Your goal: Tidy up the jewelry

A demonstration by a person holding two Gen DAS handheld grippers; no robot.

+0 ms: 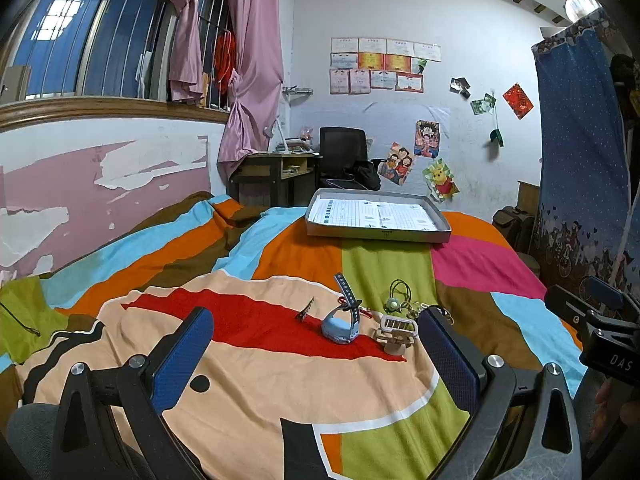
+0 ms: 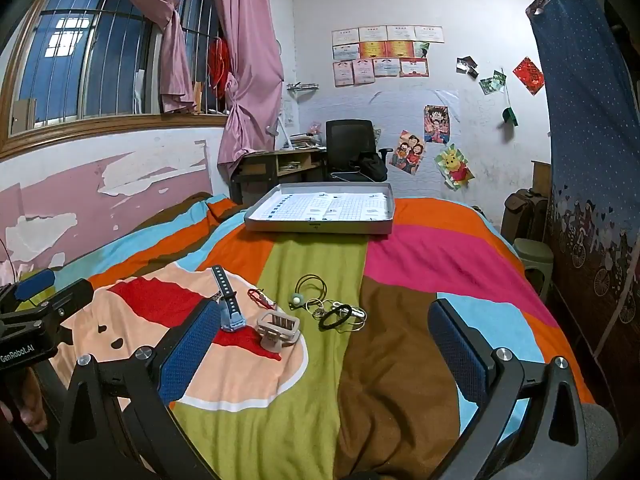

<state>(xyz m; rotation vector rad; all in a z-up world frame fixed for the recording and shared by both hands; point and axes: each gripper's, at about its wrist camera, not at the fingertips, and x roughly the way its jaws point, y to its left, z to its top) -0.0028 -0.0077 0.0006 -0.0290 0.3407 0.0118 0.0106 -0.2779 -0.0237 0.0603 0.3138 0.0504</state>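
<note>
Both grippers hang low over the bed [image 2: 420,264], which has a blanket with big patches of many colors. Up close in the left wrist view, the left gripper [image 1: 316,344] has its blue fingers [image 1: 182,354] spread wide with nothing between them. Up close in the right wrist view, the right gripper [image 2: 324,344] also has its blue fingers [image 2: 460,354] spread wide and holds nothing.

All the jewelry lies in a little bunch on the blanket, just past the fingers. A blue watch [image 1: 340,320] sits on a red patch with its dark strap sticking up. Just beside it is a beige hair claw [image 1: 396,332]. A small dark hair clip [image 1: 305,311] lies on the red patch, a little apart on the other side of the watch. A tiny red clip [image 2: 261,297] is right behind the watch.

On the green patch lies a thin cord with a pale green bead [image 2: 297,300]. Near it are some silver rings [image 2: 320,307] and a black hair tie [image 2: 335,317], all close together, some touching.

Farther back on the bed sits a gray tray [image 2: 320,227] with printed paper inside. It is well apart from the jewelry.

A desk [image 1: 276,168] and a black chair [image 1: 344,152] stand by the far wall
</note>
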